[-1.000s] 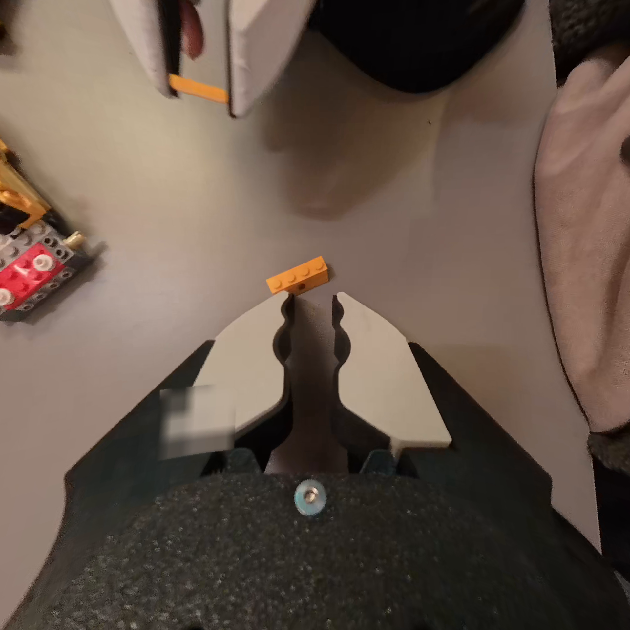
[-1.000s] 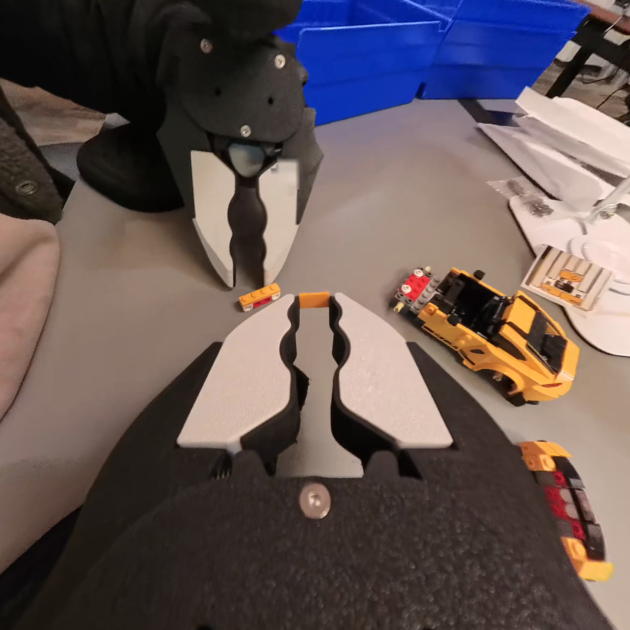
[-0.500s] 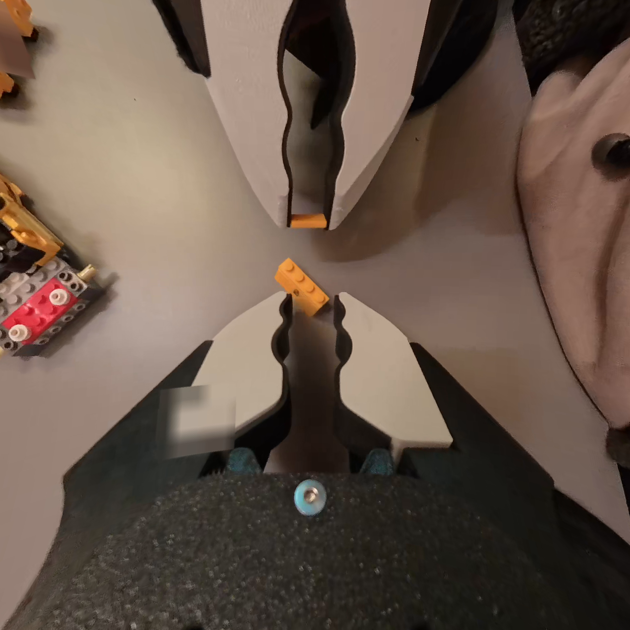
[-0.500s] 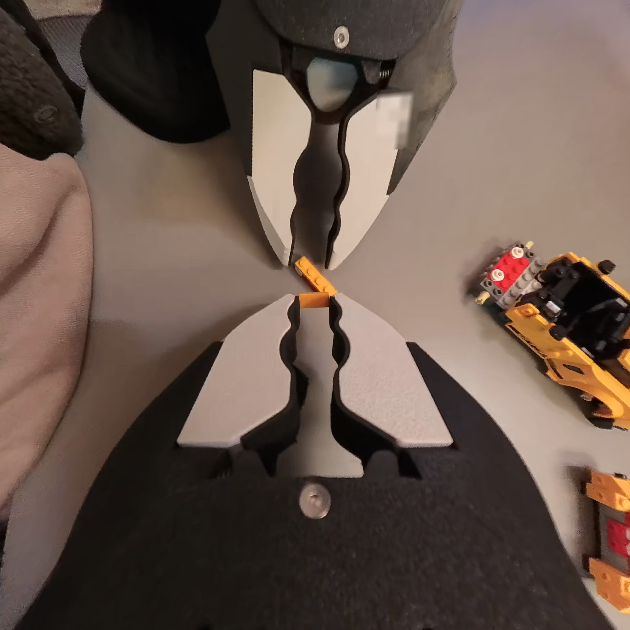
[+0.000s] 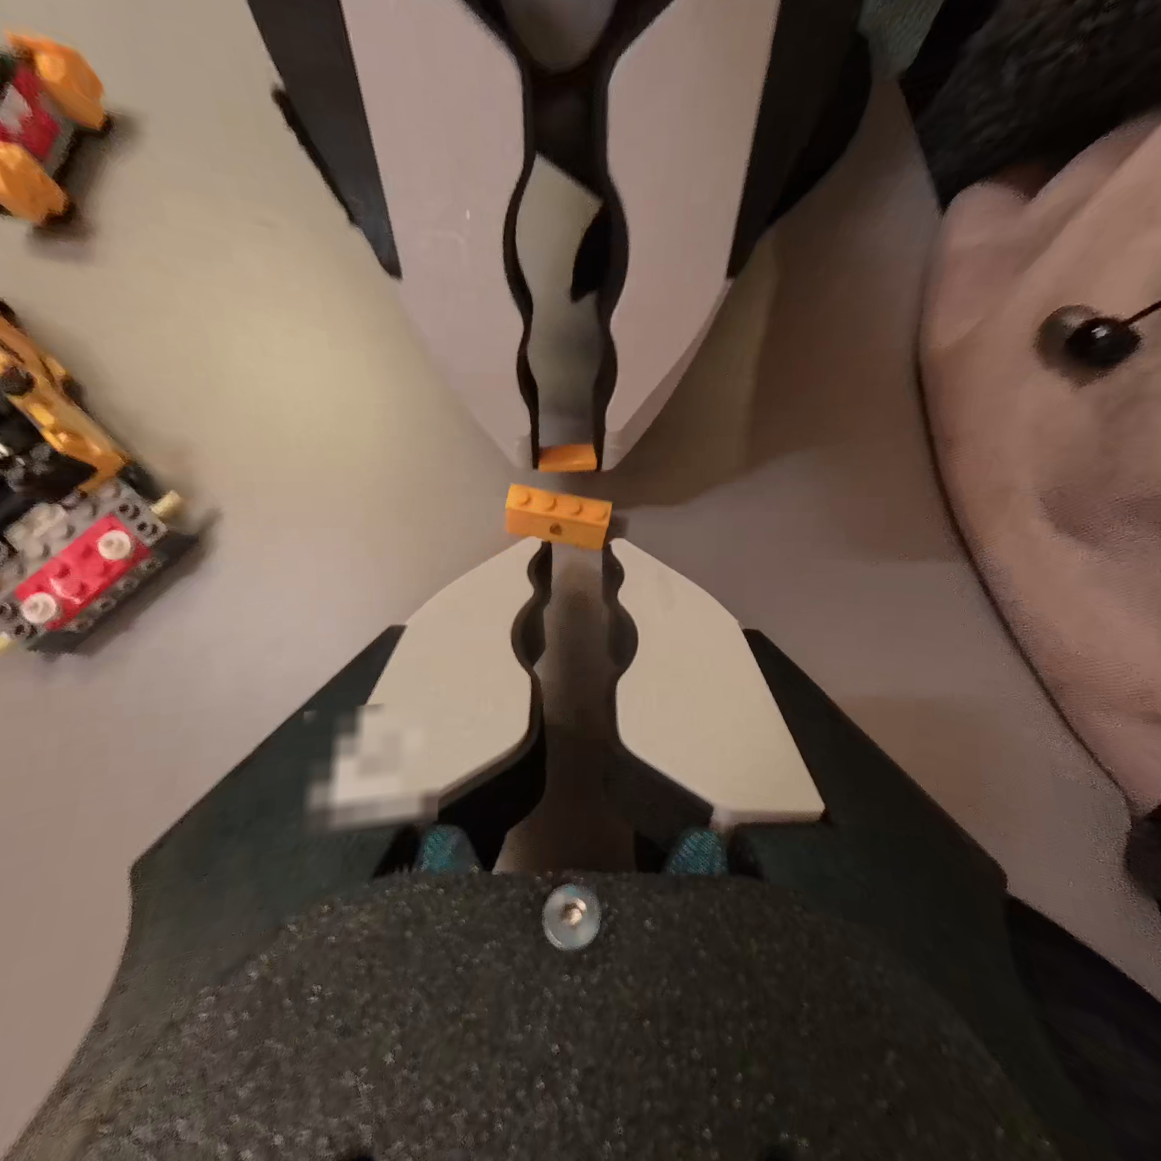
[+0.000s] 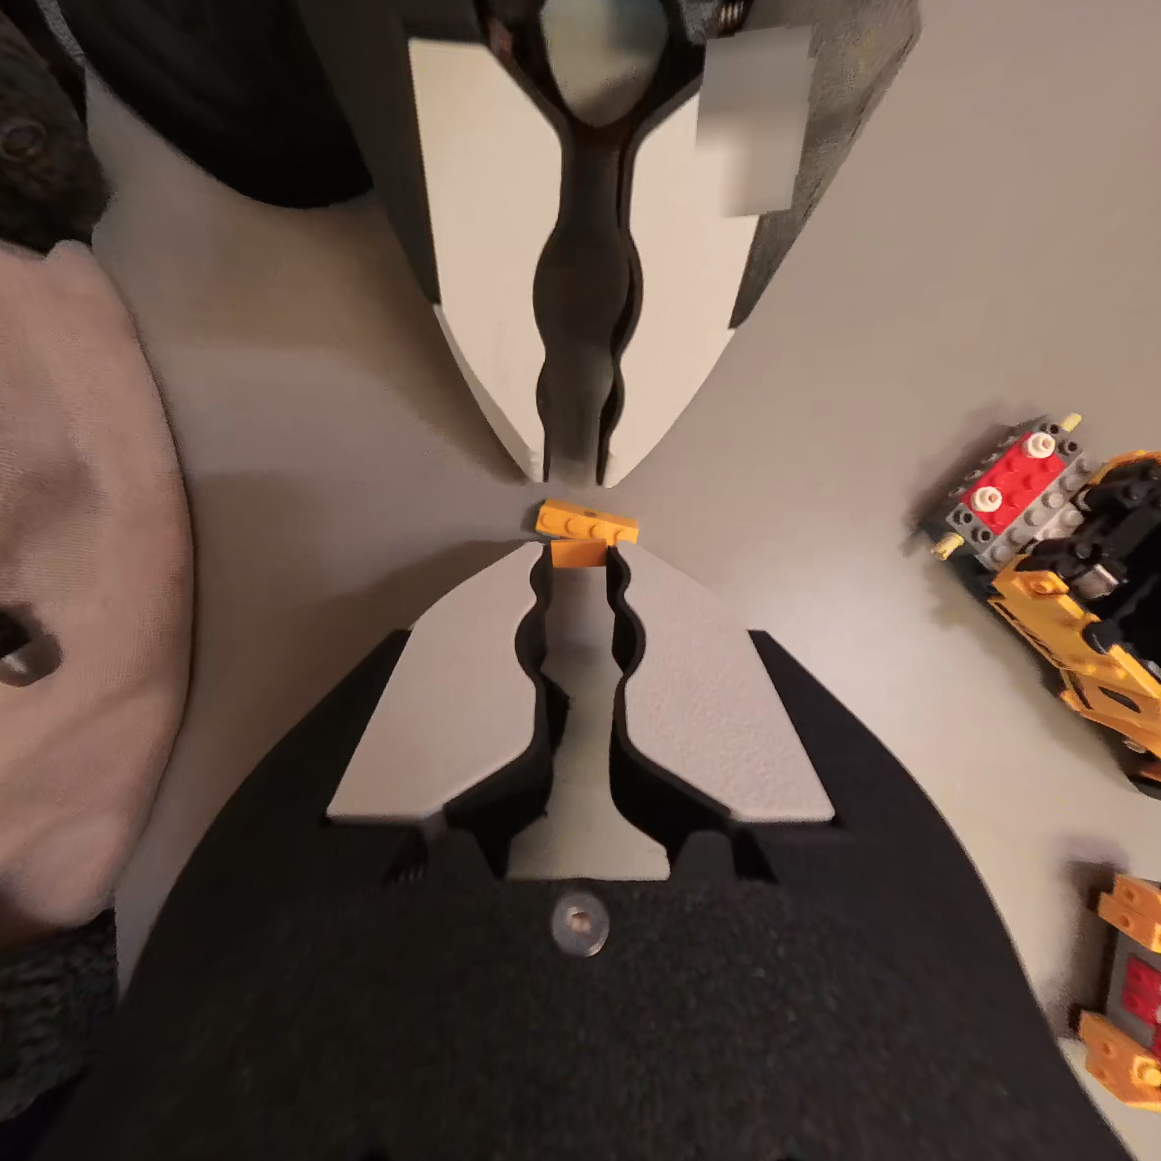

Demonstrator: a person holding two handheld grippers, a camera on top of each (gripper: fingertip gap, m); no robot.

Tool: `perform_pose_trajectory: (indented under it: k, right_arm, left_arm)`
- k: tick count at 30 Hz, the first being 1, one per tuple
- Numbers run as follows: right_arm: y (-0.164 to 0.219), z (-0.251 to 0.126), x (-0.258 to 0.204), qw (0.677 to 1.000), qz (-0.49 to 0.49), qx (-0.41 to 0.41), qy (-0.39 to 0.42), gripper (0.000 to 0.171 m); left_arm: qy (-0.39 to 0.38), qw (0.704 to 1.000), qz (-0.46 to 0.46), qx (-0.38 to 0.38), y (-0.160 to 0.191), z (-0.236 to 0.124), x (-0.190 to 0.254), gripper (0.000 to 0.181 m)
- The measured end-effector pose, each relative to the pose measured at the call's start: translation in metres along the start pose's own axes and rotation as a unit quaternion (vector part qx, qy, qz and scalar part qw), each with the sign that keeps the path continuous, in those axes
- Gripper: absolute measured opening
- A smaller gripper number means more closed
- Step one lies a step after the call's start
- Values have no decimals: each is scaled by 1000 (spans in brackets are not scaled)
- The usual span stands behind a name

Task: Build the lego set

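Note:
An orange four-stud brick (image 5: 558,518) lies crosswise on the grey table, just beyond the fingertips of my left gripper (image 5: 575,548). The left gripper is narrowly open with nothing between its jaws. My right gripper (image 6: 578,556) is shut on a small orange piece (image 6: 578,554) that touches or nearly touches the brick (image 6: 587,523). In the left wrist view the right gripper (image 5: 567,462) comes in from the top with the small piece (image 5: 567,458) at its tips. The two grippers face each other tip to tip across the brick.
A partly built yellow lego car (image 6: 1068,597) with a red and grey studded end stands to the right; it also shows in the left wrist view (image 5: 56,502). A small orange and red sub-assembly (image 6: 1131,980) lies near it. A person's pinkish garment (image 5: 1036,471) borders the table. My two grippers' fingertips are within a few centimetres of each other.
My right gripper has moved in close to the left one with the small orange piece. The orange brick has turned and now lies crosswise between the two sets of tips.

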State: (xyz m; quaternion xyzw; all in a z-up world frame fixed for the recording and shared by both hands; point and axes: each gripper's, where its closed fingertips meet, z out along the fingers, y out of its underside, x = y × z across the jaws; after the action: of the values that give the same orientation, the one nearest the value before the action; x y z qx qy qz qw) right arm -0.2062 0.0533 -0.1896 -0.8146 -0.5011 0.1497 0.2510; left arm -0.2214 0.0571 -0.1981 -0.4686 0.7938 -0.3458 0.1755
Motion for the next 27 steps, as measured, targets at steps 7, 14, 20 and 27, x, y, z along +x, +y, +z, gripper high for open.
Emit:
perform_pose_trajectory:
  k: [7, 14, 20, 27]
  right_arm:
    - [1, 3, 2, 999, 20, -38, -5, 16]
    - [3, 2, 0, 997, 47, -67, -8, 16]
    - [4, 3, -2, 995, 58, -87, -4, 16]
    - [4, 7, -3, 994, 40, -99, -9, 16]
  left_arm:
    - [-1, 1000, -10, 16, -3, 14, 5, 20]
    - [15, 999, -12, 27, -6, 12, 13, 17]
    - [17, 999, -5, 26, -7, 15, 19, 20]
    - [14, 1000, -11, 26, -4, 11, 16, 19]
